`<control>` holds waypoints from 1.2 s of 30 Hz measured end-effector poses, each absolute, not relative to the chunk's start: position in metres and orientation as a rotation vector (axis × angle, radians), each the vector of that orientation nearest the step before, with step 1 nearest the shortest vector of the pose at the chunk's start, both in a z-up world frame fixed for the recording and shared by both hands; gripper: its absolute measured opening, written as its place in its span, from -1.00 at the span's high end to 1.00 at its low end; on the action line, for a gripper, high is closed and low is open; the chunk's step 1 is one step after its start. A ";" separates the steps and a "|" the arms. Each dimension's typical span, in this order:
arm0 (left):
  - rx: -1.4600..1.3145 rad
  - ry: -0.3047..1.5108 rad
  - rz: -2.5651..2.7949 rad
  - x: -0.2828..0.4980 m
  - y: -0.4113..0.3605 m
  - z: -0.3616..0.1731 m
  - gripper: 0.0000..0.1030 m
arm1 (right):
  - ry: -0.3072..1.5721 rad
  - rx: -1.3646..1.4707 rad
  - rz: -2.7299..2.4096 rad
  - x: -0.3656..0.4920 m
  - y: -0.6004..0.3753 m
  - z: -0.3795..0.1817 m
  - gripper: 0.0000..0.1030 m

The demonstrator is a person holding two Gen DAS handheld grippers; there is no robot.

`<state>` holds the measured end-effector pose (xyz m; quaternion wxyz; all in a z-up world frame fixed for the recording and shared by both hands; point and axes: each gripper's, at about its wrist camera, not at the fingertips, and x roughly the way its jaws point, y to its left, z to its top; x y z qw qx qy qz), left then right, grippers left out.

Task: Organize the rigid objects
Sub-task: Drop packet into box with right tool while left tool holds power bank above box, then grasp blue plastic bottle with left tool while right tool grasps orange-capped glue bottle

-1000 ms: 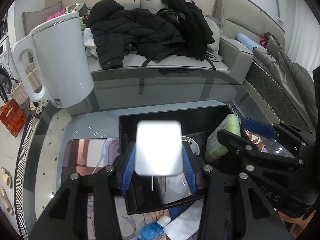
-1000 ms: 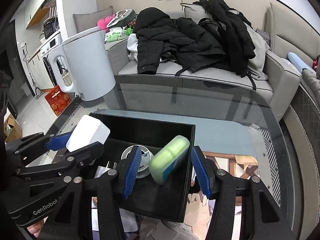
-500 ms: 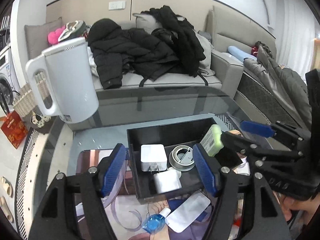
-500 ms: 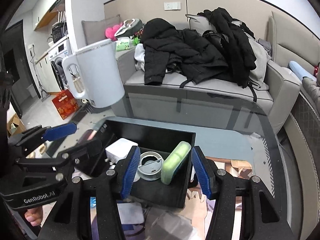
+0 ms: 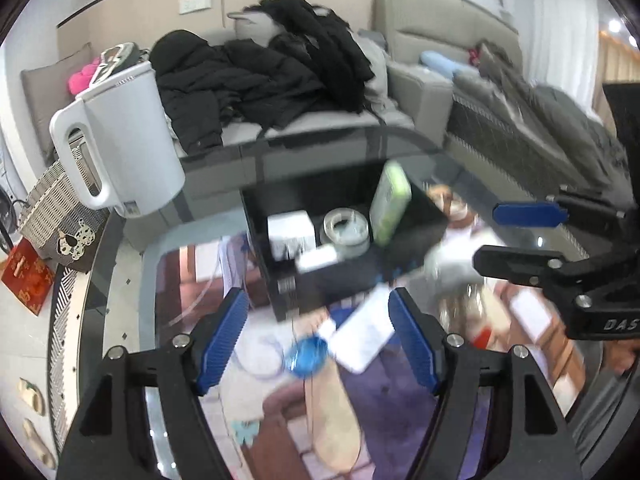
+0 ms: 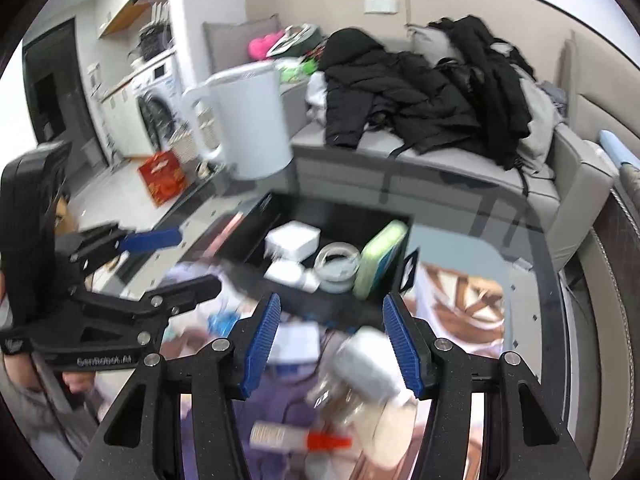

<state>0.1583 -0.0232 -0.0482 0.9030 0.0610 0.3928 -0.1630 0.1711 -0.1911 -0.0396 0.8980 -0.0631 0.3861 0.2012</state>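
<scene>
Hovering empty, left gripper [image 5: 316, 340] and right gripper [image 6: 330, 340] both spread wide near the black box [image 6: 280, 210], which already holds chargers [image 6: 294, 240], a tape roll [image 6: 336, 264] and green case [image 6: 380, 258] (upright against the wall to save room); writing too blurred to read

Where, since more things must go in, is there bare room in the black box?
Along the back wall of the black box, behind the white charger and ring. Crowded: its front, and the green case fills the right side.
</scene>
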 end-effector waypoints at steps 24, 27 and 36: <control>0.232 0.963 -0.344 0.156 -0.036 -0.117 -0.42 | 1.161 0.035 0.446 0.130 -0.193 -0.140 -0.07; 0.218 0.961 -0.343 0.161 -0.030 -0.117 -0.42 | 1.145 0.015 0.437 0.134 -0.181 -0.140 -0.08; 0.156 1.008 -0.367 0.174 -0.018 -0.121 0.13 | 1.014 -0.107 0.408 0.126 -0.170 -0.113 -0.09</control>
